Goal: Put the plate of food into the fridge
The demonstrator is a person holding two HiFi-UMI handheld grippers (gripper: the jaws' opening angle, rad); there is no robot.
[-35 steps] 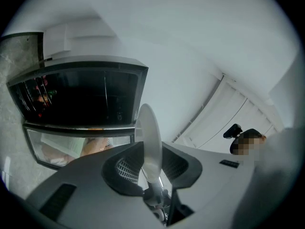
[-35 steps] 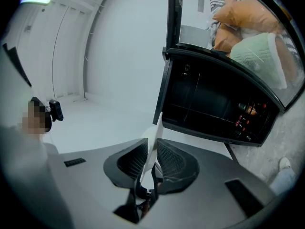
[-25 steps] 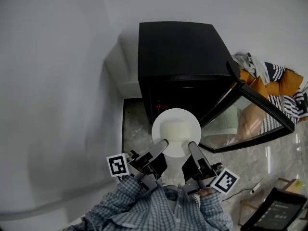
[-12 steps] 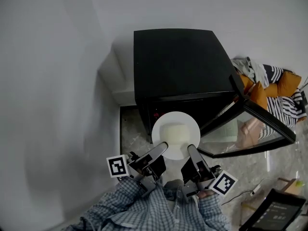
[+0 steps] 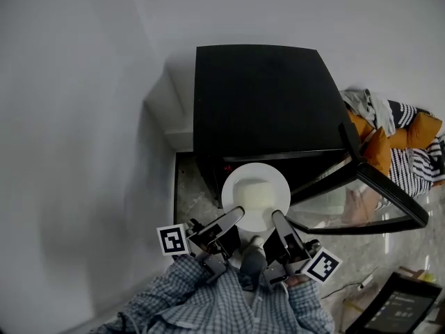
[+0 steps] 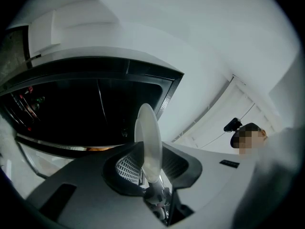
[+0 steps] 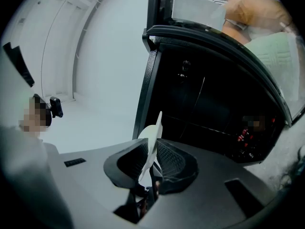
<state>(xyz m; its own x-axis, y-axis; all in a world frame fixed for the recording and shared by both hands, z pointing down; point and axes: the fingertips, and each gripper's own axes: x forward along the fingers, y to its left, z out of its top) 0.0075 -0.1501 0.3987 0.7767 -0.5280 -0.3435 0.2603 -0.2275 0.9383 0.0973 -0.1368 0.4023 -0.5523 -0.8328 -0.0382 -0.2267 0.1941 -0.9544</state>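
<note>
We have brought the plate of food [image 5: 255,193] up to the mouth of the open fridge [image 5: 264,103]. The left tool [image 5: 235,214] and the right tool [image 5: 277,216] each pinch its rim, so we judge that sliding it inside comes next.

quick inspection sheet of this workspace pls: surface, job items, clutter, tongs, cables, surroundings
surface: marbled floor in front of the fridge; no table seen
job's things: white plate with pale food, held at the open front of the black fridge; its glass door stands open to the right
clutter: pile of orange and striped fabric beside the fridge; dark object at lower right, too cut off to identify
grippers: left tongs and right tongs each shut on the plate's near rim
cables: one thin cable on the floor at lower right
surroundings: plain white wall
</note>
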